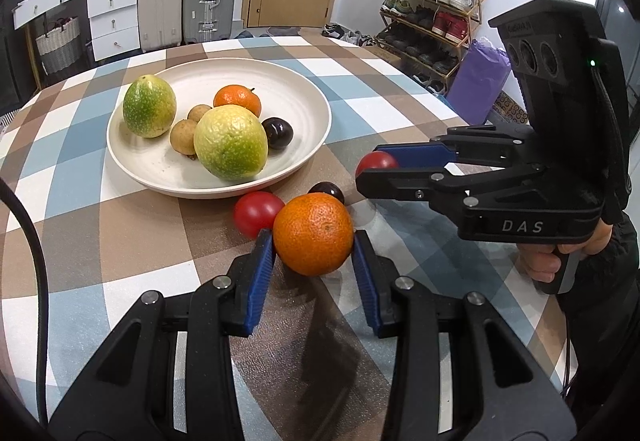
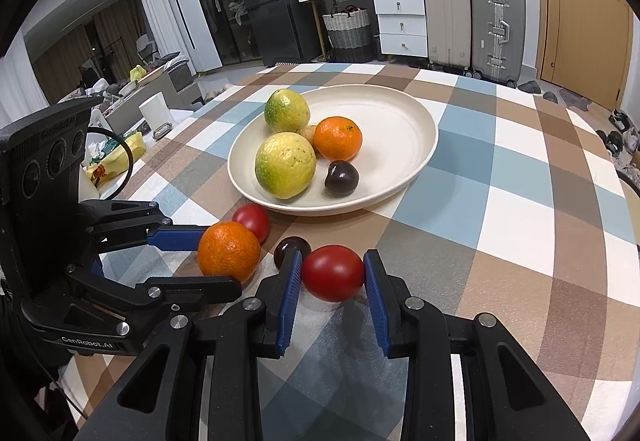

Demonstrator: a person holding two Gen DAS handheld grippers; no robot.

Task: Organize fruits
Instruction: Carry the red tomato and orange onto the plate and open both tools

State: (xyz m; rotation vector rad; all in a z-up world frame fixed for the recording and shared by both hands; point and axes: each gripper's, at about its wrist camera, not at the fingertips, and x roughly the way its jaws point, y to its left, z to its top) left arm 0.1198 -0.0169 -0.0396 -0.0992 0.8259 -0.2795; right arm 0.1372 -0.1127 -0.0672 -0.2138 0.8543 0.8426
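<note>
Left gripper [image 1: 313,241] clasps orange [image 1: 314,233] by plate [image 1: 304,157].

Lighting: bright, even, indoor; soft shadows on tablecloth [image 1: 132,241]. Focus sharp. Fisheye bending, black vignette at 12, 3, 6, 9 o'clock edges.

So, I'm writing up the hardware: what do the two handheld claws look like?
Both are matte black linkages with silver rivets and ribbed blue pads. The right claw body reads DAS; the left claw reads GenRobot.AI. Each carries a black three-lens block. A dark sleeve covers the right wrist.
</note>
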